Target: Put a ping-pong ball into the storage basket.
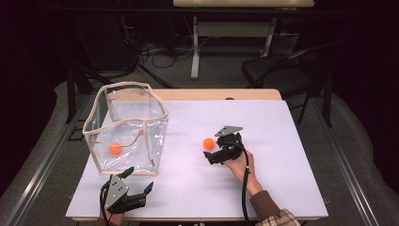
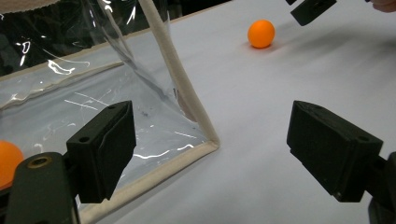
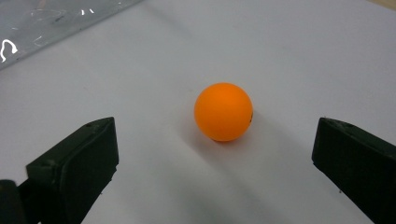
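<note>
Orange balls: two showing, one lying inside the clear bag (image 1: 115,148), one lying loose on the tabletop (image 1: 208,143).
Clear bag: see-through plastic with cream trim (image 1: 126,126), standing open-topped on the left part of the white tabletop (image 1: 282,155).
Work in hand: judging from the layout, moving balls into the bag one at a time.
Done so far: one ball sitting on the bag's floor, toward its near-left side.
Left to do: loose ball not yet gripped, lifted or dropped in; roughly halfway by this count.
Right tool: released (image 1: 212,151), jaws spread wide, reaching from the right, sitting just beside the loose ball without touching it.
Left tool: released (image 1: 138,180), jaws spread wide, holding nothing, resting near the tabletop's front edge, just in front of the bag's near corner.
Right gripper view: looking straight at the loose ball (image 3: 223,112), centred between the two black jaws with clear gaps on both sides; resting on the white surface.
Left gripper view: looking at the bag's lower trimmed corner (image 2: 205,140) between its jaws, with a sliver of the bagged ball (image 2: 8,161) at the left edge and the loose ball (image 2: 261,33) farther off.
High view: giving the whole layout, including bag and loose ball standing well apart.
</note>
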### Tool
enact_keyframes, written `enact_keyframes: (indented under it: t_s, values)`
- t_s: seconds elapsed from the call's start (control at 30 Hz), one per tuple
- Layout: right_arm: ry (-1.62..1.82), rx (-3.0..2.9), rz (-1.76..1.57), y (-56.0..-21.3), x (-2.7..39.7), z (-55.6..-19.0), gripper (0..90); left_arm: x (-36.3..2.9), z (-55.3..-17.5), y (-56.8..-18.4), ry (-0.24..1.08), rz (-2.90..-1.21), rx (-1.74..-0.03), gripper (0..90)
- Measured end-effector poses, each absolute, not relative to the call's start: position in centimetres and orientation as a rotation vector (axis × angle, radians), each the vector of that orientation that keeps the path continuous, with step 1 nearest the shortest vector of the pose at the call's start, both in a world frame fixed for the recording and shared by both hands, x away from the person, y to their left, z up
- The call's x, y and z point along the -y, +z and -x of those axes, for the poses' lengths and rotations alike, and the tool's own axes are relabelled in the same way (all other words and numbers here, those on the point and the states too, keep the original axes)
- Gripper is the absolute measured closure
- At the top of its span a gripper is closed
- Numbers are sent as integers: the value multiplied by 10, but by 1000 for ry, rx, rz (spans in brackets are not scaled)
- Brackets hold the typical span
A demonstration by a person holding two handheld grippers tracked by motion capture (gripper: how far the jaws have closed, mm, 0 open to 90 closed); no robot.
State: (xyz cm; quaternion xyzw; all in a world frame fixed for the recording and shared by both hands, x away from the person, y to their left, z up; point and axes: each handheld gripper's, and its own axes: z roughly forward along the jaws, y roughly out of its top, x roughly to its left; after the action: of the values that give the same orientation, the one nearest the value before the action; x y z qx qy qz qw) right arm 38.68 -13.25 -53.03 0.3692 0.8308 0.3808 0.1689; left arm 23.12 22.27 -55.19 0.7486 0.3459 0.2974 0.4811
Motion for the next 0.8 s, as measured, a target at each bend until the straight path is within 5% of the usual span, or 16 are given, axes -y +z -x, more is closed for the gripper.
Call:
enact_keyframes:
  t_s: [0.8]
  values:
    - [1022, -2411, -1089, -545, 111, -418, 0, -223, -231, -552, 728, -1831, -842, 158]
